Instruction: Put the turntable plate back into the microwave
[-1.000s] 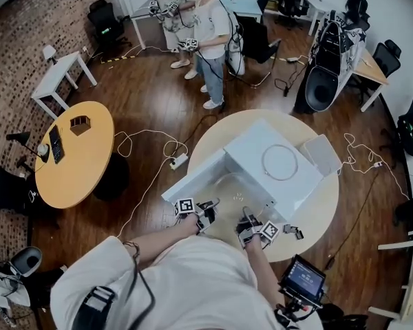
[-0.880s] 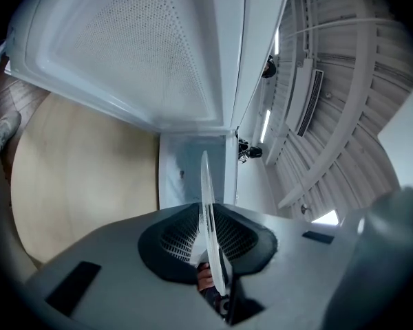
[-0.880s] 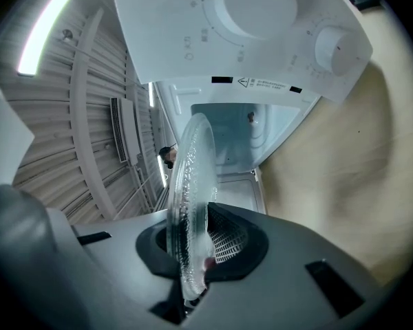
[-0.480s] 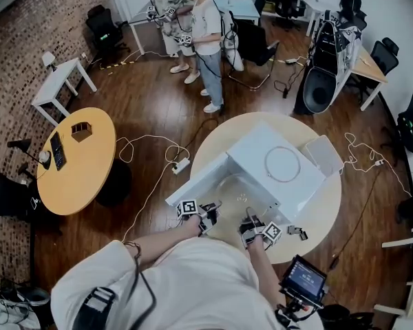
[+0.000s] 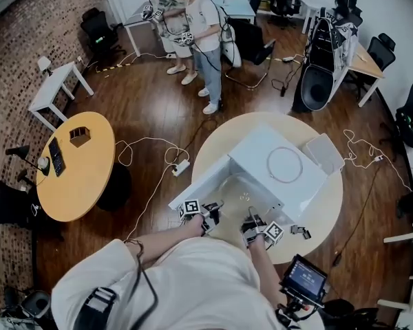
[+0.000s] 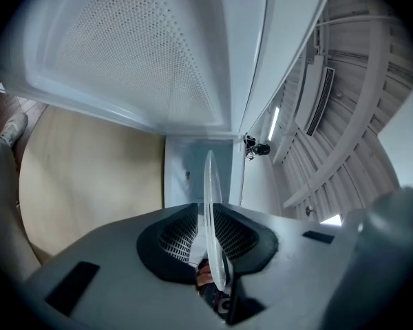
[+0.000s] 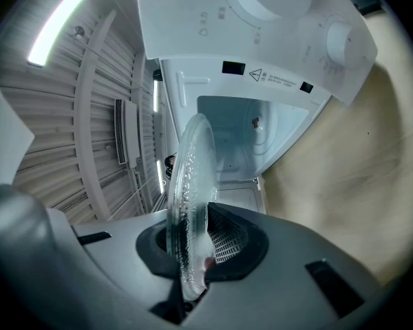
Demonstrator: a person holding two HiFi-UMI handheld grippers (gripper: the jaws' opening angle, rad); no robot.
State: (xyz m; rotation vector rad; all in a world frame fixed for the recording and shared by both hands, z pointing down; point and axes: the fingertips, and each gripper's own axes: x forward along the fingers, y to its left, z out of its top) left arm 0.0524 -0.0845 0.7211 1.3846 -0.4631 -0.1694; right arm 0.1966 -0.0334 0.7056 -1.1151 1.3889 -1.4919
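Observation:
A white microwave [image 5: 275, 163] stands on the round table with its door [image 5: 196, 184] swung open to the left. In front of its opening I hold the clear glass turntable plate [image 5: 231, 203] between both grippers. My left gripper [image 5: 210, 215] has the plate's rim [image 6: 208, 177] edge-on between its jaws. Those jaws have just been opening, and a thin gap shows beside the glass. My right gripper [image 5: 252, 223] is shut on the opposite rim [image 7: 191, 184]. The right gripper view looks into the empty cavity [image 7: 248, 136] below the control panel [image 7: 261, 19].
A thin ring [image 5: 283, 163] lies on the microwave's top. A white tray [image 5: 323, 153] sits behind on the beige table [image 5: 327, 208], a small black part [image 5: 299, 232] near its front edge. A screen [image 5: 303, 277] is low right. Cables and a power strip [image 5: 179, 162] lie on the floor.
Both hands and the plate stay in front of the microwave's opening. Only the head view has shifted a little.

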